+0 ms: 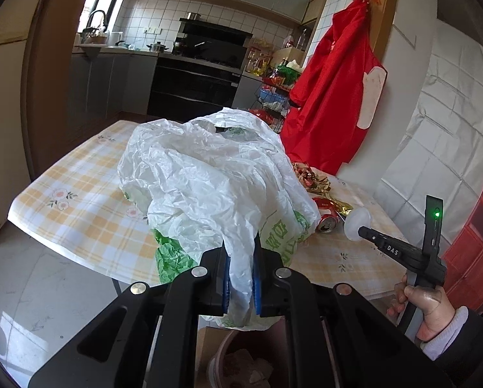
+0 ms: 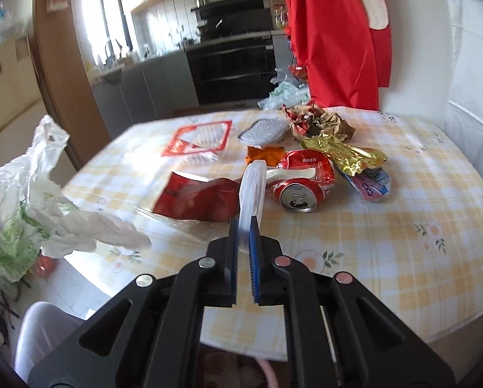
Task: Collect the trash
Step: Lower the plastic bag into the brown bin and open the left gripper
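White plastic bag with green print, yellow-and-white checked tablecloth with small flowers, crushed red can, translucent white lid, gold foil wrapper, red packet, red apron

Daylight from the far-left kitchen window glares; fisheye edges curve darkly; the right wrist view is motion-blurred.

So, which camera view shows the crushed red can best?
The right wrist view: the crushed red can lies unobstructed, its top facing the camera. In the left wrist view the white plastic bag hides most of it.
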Demonstrator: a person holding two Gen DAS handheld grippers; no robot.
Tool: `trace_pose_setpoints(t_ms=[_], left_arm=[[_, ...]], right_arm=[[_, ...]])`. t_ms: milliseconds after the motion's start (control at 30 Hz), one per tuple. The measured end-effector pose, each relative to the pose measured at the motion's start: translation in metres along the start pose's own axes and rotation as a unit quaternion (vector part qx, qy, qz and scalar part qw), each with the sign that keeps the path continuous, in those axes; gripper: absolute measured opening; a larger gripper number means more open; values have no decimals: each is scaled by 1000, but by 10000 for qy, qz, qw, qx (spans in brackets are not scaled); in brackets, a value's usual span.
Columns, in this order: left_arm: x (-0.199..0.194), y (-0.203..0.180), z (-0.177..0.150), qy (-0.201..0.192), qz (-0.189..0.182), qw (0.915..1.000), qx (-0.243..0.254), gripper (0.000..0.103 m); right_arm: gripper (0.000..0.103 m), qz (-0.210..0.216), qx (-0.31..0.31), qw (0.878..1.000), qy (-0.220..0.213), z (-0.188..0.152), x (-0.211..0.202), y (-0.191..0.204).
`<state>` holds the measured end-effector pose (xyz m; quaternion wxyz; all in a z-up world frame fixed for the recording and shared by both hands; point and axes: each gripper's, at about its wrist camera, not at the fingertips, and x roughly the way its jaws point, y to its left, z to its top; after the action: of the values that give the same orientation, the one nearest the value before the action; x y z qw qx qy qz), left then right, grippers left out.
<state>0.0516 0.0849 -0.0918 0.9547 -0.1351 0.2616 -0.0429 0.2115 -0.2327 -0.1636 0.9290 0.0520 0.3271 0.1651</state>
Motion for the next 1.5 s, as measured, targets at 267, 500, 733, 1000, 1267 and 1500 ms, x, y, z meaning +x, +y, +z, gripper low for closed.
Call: trace_pose_setpoints(t_ms=[267, 500, 733, 1000, 1267, 1500], left_arm=[[-44, -20, 25, 38, -422, 9982, 434, 11], [-57, -63, 1, 701, -807, 9894, 987, 11], [-34, -70, -36, 2155, -1360, 9655, 530, 11], [18, -63, -73, 3247, -1245, 9370, 346, 11], [91, -70, -114, 3971, -1074, 9107, 376, 11], [131, -75, -150, 4117, -631, 9064, 707, 68]], right_arm=[[10, 231, 188, 9987, -425, -9, -62, 3], [10, 269, 361, 9959, -789, -11, -115, -2], [10, 348, 337, 9934, -1036, -16, -150, -4], [10, 372, 496, 9940, -898, -25, -138, -14], [10, 372, 523, 9957, -673, -33, -122, -14], [10, 381, 486, 9963, -605, -36, -122, -15]])
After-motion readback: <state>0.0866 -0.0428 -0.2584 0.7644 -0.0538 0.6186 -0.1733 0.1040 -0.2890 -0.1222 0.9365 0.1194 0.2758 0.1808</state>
